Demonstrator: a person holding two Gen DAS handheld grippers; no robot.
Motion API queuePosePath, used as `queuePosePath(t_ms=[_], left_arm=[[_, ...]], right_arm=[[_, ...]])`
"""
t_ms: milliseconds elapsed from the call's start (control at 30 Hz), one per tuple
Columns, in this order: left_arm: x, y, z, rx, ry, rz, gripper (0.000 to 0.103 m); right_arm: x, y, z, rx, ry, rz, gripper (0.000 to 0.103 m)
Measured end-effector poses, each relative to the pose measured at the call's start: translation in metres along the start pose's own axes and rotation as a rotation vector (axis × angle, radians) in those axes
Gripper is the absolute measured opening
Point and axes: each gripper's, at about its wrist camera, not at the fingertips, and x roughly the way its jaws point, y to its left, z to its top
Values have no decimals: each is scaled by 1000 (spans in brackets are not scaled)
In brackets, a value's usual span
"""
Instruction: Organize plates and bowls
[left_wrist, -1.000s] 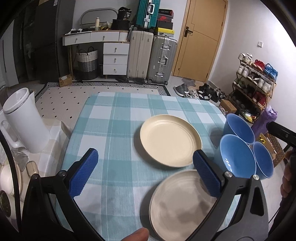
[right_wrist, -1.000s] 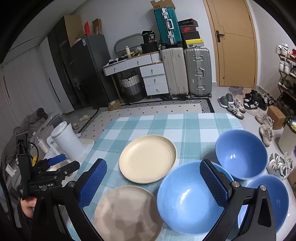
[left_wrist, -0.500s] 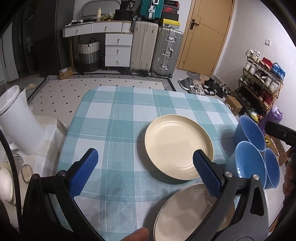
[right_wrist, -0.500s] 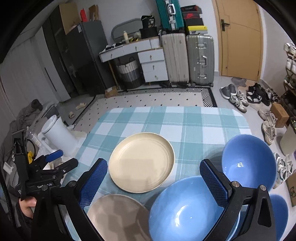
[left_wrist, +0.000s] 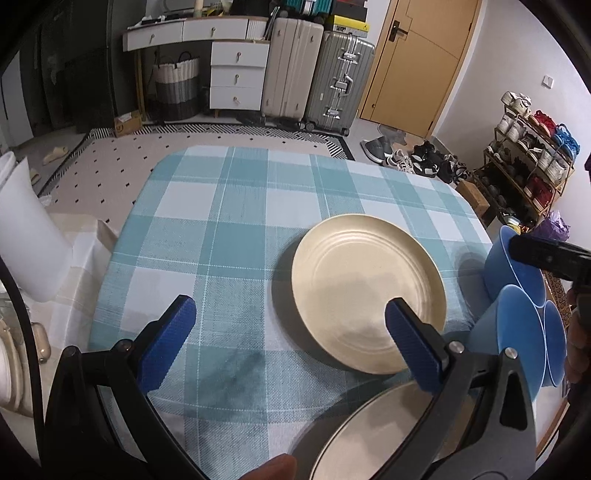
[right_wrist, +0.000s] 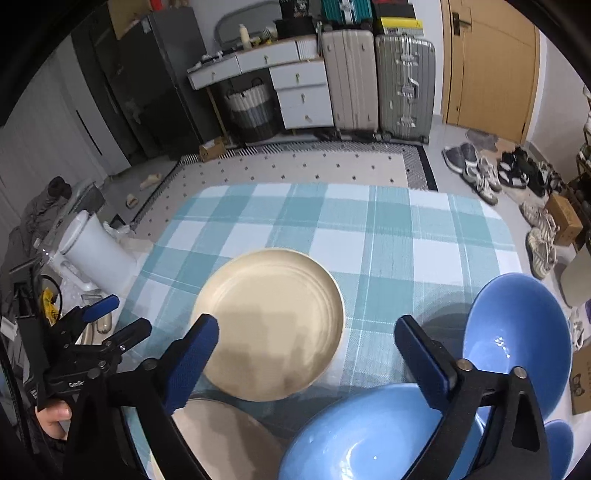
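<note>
Plates and bowls lie spread over the checked tablecloth (left_wrist: 229, 236), none stacked yet as far as the views show; going by size, the cloth fills the ground ahead of both pairs of jaws; next, the cream plate (left_wrist: 367, 295) sits ahead of the left gripper (left_wrist: 286, 328), its near rim just beyond that gripper's right fingertip, and in the right wrist view it lies ahead of the right gripper's left finger; the grey plate (left_wrist: 369, 439) lies below and behind the left gripper's right finger, close under it; the near blue bowl (right_wrist: 373, 435) sits under the right gripper (right_wrist: 306, 345), toward its right finger, with the far blue bowl (right_wrist: 517, 325) beyond and to the right, and a third bowl (right_wrist: 559, 443) only glimpsed at the edge; both grippers stand with jaws wide and nothing between them.

Risks, as a judgement: a flat plate offers only a thin rim, so a shallow bite could let it slip or tip; pushing a finger under the rim could drag the cloth and shift the neighbours; the bowls crowd the table's right edge, so a nudge from the right gripper could send one off.
</note>
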Motion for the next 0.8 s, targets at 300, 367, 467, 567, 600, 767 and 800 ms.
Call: queuePosePath(t_ms=[300,367,467,567,600,767,800], left_arm=[[35,0,-2,-20,58,-18,96],[44,2,-3,-36,82,-34,91],[58,5,-4,-55,109,-45,84],[70,4,-6,-56,130,-54,78],[72,3,-7,-55,135,-56,77],[86,-2,-10,-38,161,-57,67],[89,-3,-11,-35,166,-57,64]], right_arm=[[45,-16,1,33,108,-6,82],[54,-19,0,34,136,-5,79],[66,-21,0,29,162,-8,77],[76,-23,-1,25,191,-12,74],[80,-23,-1,22,202,-12,69],[98,-21,-5,5,256,-19,60],[100,-21,-6,5,260,-26,60]])
